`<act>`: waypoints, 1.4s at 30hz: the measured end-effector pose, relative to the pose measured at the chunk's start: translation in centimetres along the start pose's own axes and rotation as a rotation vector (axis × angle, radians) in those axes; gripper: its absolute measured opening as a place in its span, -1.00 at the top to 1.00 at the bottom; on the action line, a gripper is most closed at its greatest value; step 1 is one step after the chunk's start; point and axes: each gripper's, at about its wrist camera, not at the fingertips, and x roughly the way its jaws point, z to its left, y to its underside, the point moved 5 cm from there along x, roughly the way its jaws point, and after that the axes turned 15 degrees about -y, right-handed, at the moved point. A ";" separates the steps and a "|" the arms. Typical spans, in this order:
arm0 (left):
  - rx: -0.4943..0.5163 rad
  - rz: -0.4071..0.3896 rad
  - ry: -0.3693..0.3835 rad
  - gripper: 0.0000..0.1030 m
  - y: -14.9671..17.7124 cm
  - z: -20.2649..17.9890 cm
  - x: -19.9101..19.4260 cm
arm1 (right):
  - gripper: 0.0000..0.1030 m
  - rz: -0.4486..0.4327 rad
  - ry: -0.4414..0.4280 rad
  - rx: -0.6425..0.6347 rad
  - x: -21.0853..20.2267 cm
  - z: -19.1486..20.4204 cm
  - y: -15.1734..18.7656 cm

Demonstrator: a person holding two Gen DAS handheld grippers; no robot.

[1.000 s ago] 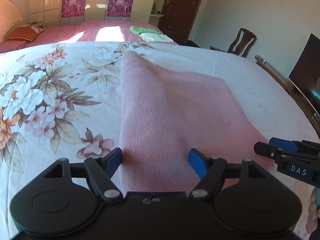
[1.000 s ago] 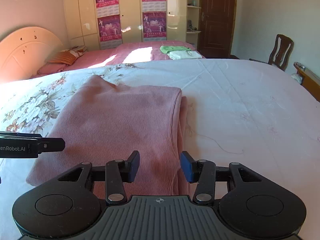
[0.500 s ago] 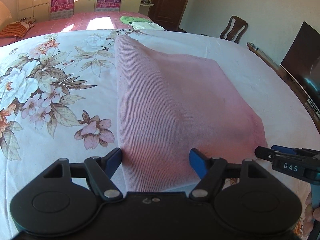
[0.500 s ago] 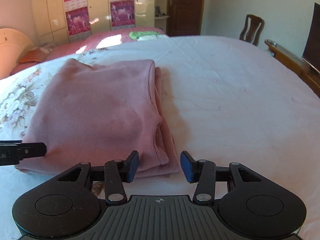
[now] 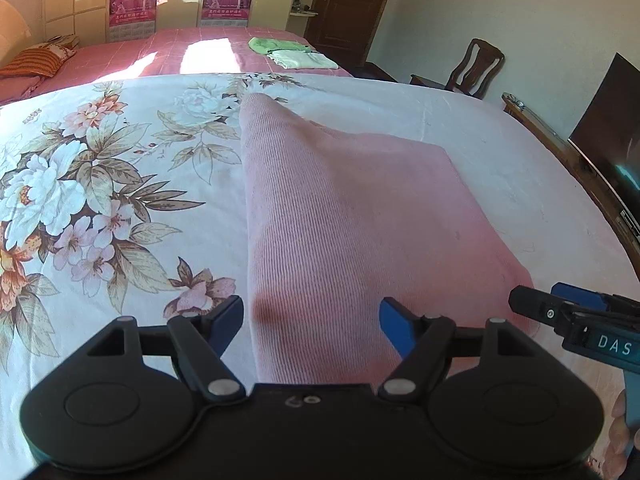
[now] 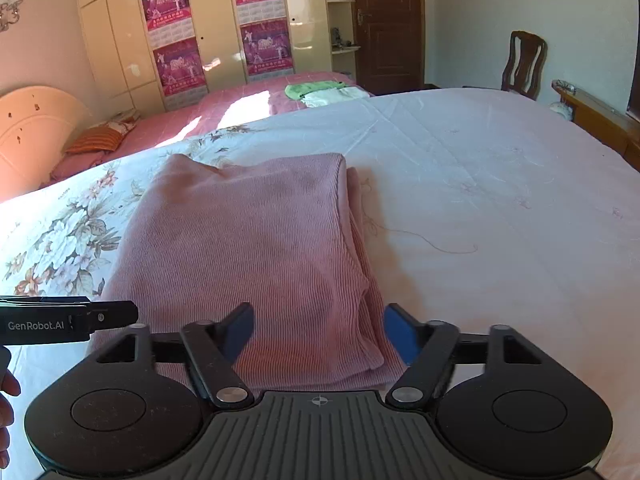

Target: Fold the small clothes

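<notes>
My left gripper point(image 5: 311, 320) spread wide over the near left edge of the folded pink garment point(image 5: 352, 216), my right gripper point(image 6: 319, 334) wide over its near right corner, garment flat on the floral bedsheet point(image 5: 80, 184).

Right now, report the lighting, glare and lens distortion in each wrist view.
Left wrist view: fisheye bends the floral bedsheet edges and darkens the corners; a bright sun patch sits on the far pink bed; the pink knit garment is sharp. Right wrist view: the headboard and the sheet's left edge are blown out by sunlight; glare streaks the wardrobe doors.
</notes>
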 end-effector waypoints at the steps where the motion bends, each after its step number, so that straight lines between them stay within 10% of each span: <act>1: -0.015 0.005 -0.002 -0.44 -0.4 0.1 0.2 | -0.46 0.005 -0.015 0.007 0.2 -0.1 -0.2; 23: -0.132 0.080 0.188 -0.52 -2.4 0.4 6.5 | -0.45 0.102 -0.195 0.109 7.6 -7.0 -4.0; 31: -0.115 0.054 0.174 -0.02 -2.7 -0.6 5.7 | 0.47 0.121 -0.259 0.171 7.3 -6.5 -4.0; 42: -0.087 0.029 0.106 0.13 -3.2 -1.6 5.2 | 0.52 0.114 -0.239 0.150 7.1 -5.0 -4.4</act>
